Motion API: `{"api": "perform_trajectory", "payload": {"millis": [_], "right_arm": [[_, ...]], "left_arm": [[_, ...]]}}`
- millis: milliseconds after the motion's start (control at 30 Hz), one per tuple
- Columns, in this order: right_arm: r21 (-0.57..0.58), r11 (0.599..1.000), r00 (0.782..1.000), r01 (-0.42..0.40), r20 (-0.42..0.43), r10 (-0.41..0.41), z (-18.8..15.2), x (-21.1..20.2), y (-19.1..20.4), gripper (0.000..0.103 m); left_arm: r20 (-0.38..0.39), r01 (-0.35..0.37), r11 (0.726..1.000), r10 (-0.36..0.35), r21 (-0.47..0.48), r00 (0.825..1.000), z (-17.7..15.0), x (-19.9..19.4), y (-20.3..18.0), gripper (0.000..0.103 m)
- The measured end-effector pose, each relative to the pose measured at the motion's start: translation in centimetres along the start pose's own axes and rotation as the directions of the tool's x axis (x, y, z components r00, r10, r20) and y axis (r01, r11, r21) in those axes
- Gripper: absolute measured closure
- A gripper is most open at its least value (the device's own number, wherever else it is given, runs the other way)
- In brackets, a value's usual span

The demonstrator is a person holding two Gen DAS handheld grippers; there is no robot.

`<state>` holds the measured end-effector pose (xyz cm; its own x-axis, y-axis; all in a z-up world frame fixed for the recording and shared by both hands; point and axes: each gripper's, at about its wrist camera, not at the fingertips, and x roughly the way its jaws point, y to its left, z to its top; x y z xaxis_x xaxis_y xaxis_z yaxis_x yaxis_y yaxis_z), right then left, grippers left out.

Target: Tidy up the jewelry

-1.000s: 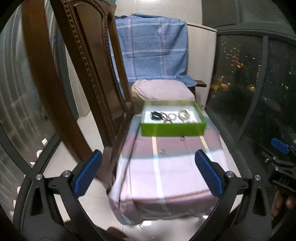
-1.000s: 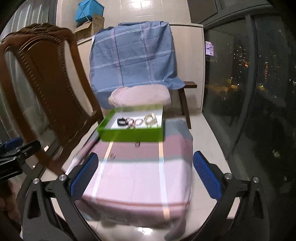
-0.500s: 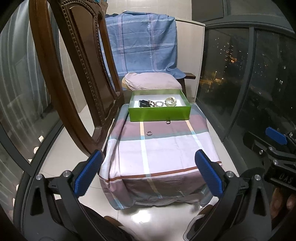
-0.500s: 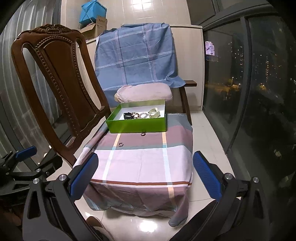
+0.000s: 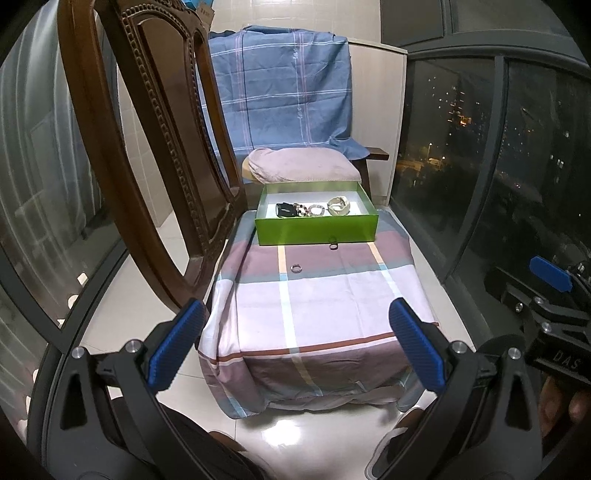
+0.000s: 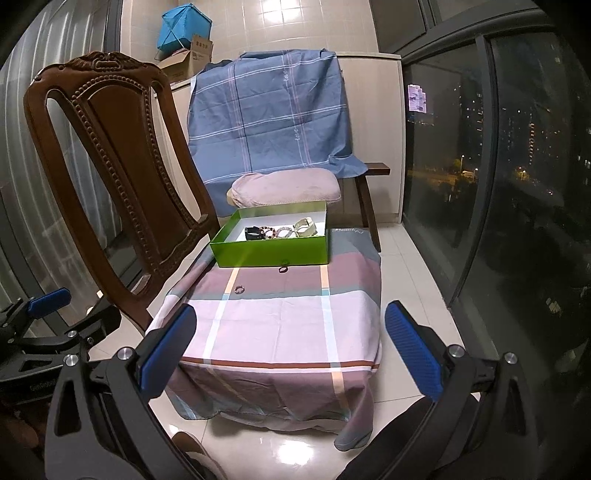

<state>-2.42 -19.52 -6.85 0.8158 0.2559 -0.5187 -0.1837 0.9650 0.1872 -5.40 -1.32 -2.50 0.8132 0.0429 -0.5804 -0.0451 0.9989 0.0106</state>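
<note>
Green box (image 5: 317, 232) sat open at 12 o'clock on cloth, held black band (image 5: 285, 210), two beaded bracelets (image 5: 309, 210), cream band (image 5: 339, 205). Dark ring (image 5: 333, 246) touched box front; silver ring (image 5: 296, 268) lay at its 7 o'clock.

Both claws (image 5: 295, 345) farther (perhaps) from box (image 5: 317, 230)

A home, an enclosed high-rise balcony at night, glossy tiled floor (image 6: 413, 280), tiled wall (image 6: 258, 26), carved wooden chair (image 6: 122, 155), checked cloth (image 6: 291, 317) over a low table, blue sheet (image 6: 273, 110) draped behind, city lights beyond the windows (image 6: 517, 158).
</note>
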Motion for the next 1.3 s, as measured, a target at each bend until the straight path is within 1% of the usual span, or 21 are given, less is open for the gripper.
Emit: {"api": "perform_trajectory", "payload": {"millis": [367,567,667,767,867,900,933,1000,1033,1167,1233,1300], "right_arm": [[0.003,1.0,1.0,-0.007,-0.015,0.007,0.1,0.5,0.0,0.003],[0.004,1.0,1.0,-0.003,-0.023,0.003,0.0,1.1,0.0,0.004],[0.005,1.0,0.999,0.003,-0.034,-0.003,-0.1,2.0,-0.2,0.003],[0.004,1.0,0.999,0.021,-0.049,-0.021,-0.2,3.9,-0.8,0.004],[0.01,0.999,0.997,0.035,-0.074,-0.034,-0.3,6.0,-1.5,0.004],[0.015,0.999,0.995,0.044,-0.086,-0.043,-0.4,6.9,-1.9,0.004],[0.019,0.999,0.994,0.048,-0.1,-0.046,-0.5,7.7,-2.2,0.004],[0.02,0.998,0.99,0.053,-0.13,-0.05,-0.8,9.4,-2.7,0.004],[0.018,0.998,0.989,0.056,-0.141,-0.053,-1.0,10.1,-2.8,0.004],[0.01,0.998,0.98,0.059,-0.189,-0.057,-1.7,13.1,-3.3,0.004],[0.004,0.998,0.977,0.063,-0.204,-0.06,-1.7,14.5,-3.5,0.004],[0.004,0.998,0.974,0.058,-0.218,-0.056,-1.6,15.9,-3.6,0.004]], "left_arm": [[-0.015,0.003,1.0,-0.003,0.006,1.0,0.1,0.6,-0.1,0.004],[-0.038,0.009,1.0,-0.008,0.008,0.999,0.0,2.0,-0.1,0.004],[-0.05,0.016,1.0,-0.016,0.006,0.999,0.2,3.7,-0.1,0.004],[-0.072,0.033,0.999,-0.033,-0.005,0.997,0.6,6.5,0.1,0.004],[-0.071,0.058,0.998,-0.06,-0.027,0.996,1.1,10.5,0.4,0.005],[-0.097,0.045,0.999,-0.047,-0.025,0.994,1.2,12.8,0.5,0.008],[-0.12,0.042,0.999,-0.044,-0.026,0.992,1.3,14.6,0.6,0.015],[-0.159,0.047,0.998,-0.053,-0.039,0.986,1.6,18.0,0.8,0.023],[-0.177,0.047,0.998,-0.053,-0.039,0.983,1.8,19.7,0.7,0.025],[-0.201,0.039,0.999,-0.04,-0.01,0.979,2.4,24.4,0.1,0.032],[-0.244,0.036,0.999,-0.033,0.004,0.969,2.4,27.0,-0.2,0.046],[-0.285,0.032,0.999,-0.026,0.018,0.958,2.2,29.5,-0.4,0.052]]}}
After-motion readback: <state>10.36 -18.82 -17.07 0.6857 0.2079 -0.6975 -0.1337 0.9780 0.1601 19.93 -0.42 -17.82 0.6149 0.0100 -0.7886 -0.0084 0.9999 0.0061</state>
